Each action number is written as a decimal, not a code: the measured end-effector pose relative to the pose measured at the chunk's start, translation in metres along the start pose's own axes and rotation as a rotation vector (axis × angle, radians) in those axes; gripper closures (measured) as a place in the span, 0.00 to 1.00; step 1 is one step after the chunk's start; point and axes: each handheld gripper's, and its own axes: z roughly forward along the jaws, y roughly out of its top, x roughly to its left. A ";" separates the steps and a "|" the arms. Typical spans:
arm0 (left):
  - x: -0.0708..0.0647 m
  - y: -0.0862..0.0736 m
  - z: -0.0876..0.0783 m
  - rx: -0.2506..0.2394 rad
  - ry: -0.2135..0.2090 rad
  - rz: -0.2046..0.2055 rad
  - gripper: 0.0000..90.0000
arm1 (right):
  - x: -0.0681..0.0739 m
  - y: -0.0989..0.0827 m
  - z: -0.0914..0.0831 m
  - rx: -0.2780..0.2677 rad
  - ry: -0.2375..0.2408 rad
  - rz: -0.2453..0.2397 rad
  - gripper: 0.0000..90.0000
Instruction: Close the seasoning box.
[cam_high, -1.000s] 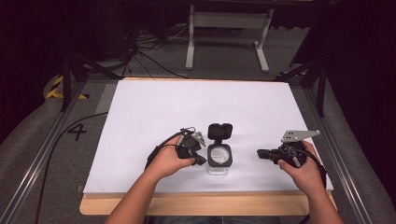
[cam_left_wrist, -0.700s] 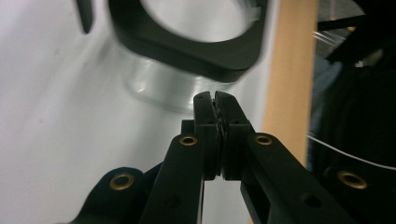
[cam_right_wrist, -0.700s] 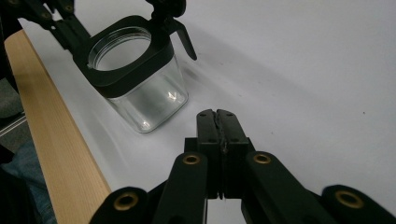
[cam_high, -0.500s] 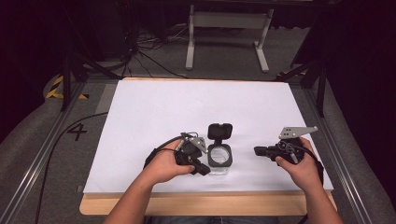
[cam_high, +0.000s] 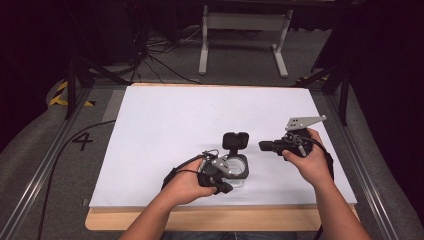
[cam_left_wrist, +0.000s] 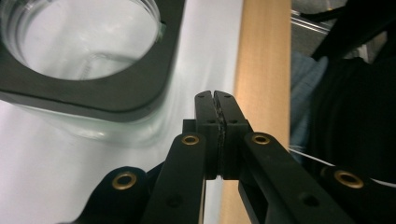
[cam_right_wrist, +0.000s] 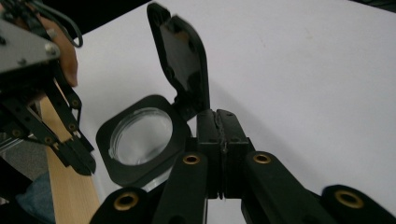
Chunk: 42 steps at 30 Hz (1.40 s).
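Note:
A clear jar with a square black collar (cam_high: 237, 167) stands near the front middle of the white table sheet (cam_high: 200, 120). Its black flip lid (cam_high: 235, 140) stands open and upright on the far side. My left gripper (cam_high: 225, 187) is shut and empty, right at the jar's near left side; in the left gripper view the jar's collar (cam_left_wrist: 88, 95) is just beyond the closed jaws (cam_left_wrist: 215, 95). My right gripper (cam_high: 263, 145) is shut with nothing in it, a little to the right of the lid. The right gripper view has the open lid (cam_right_wrist: 182, 56), the jar mouth (cam_right_wrist: 142, 135) and my closed jaws (cam_right_wrist: 216, 114).
The wooden table edge (cam_high: 210, 217) runs along the front, close under my left hand (cam_high: 185, 182). Black frame rails (cam_high: 45, 160) flank the table, and a white stand (cam_high: 242, 35) with cables sits on the floor behind.
My left gripper has moved down toward the front edge beside the jar. My right gripper has come left and forward, closer to the open lid.

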 end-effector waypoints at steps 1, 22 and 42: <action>0.001 0.000 0.001 0.001 -0.003 0.000 1.00 | -0.001 0.003 0.000 -0.004 0.001 0.001 1.00; 0.008 -0.004 0.008 -0.023 0.016 0.008 0.98 | 0.011 0.074 0.018 -0.021 -0.037 -0.023 1.00; 0.007 -0.003 0.008 -0.028 0.022 0.003 1.00 | 0.031 0.071 0.032 0.082 -0.068 -0.039 1.00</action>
